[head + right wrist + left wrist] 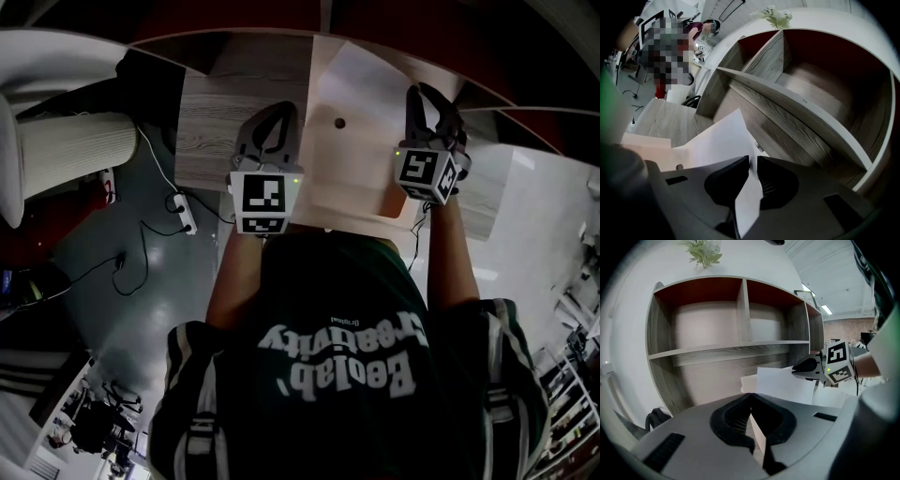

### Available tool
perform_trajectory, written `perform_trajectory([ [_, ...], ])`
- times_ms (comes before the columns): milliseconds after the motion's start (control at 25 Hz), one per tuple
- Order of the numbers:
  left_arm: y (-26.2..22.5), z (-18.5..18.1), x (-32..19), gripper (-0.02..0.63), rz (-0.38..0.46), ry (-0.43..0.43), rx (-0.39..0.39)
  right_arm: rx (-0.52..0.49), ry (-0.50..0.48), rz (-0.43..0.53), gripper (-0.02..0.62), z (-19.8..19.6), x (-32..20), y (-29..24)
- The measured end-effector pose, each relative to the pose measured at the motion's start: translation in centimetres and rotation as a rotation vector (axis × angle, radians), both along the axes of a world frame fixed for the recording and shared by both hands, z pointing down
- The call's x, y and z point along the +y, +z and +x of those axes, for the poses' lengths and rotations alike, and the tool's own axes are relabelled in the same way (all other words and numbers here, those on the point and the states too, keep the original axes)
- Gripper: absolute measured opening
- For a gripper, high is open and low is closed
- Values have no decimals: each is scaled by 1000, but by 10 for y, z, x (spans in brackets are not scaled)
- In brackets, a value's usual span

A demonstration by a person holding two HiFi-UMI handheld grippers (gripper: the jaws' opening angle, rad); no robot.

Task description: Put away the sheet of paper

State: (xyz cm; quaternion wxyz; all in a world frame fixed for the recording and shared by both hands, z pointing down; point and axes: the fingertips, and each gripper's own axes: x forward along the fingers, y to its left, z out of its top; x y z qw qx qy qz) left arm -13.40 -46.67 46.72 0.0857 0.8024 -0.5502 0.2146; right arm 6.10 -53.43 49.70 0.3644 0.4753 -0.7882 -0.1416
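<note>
A white sheet of paper [370,80] lies over a tan folder [328,173] with a small round hole, both held up in front of a wooden shelf unit [726,350]. My left gripper [281,112] is shut on the folder's left edge, which shows edge-on between its jaws in the left gripper view [750,395]. My right gripper [427,94] is shut on the white sheet's right edge. In the right gripper view [753,159] the sheet [719,136] runs between its pads. The left gripper view also shows the sheet [783,384] and the right gripper [806,367].
The shelf unit has open compartments with red backs [820,44] and a board [787,101] dividing the levels. A plant [705,254] stands on top. Cables and a power strip [183,211] lie on the floor at left. A white cabinet [534,206] stands at right.
</note>
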Motion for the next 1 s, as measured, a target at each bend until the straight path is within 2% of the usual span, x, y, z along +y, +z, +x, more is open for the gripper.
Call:
perform_trajectory([
  [120, 1, 0, 1, 18, -3, 3, 2, -18, 8, -3, 57, 0, 2, -2],
  [240, 2, -1, 1, 18, -4, 3, 2, -40, 6, -28, 147, -2, 2, 1],
  [760, 0, 2, 4, 18, -1, 9, 5, -49, -22, -48, 147, -8, 10, 1],
  [840, 0, 1, 4, 18, -1, 10, 4, -67, -24, -46, 141, -10, 12, -2],
  [880, 0, 0, 4, 18, -1, 11, 4, -91, -27, -49, 34, -11, 14, -4],
  [1000, 0, 2, 6, 18, 1, 16, 2, -158, -31, -80, 34, -13, 21, -6],
])
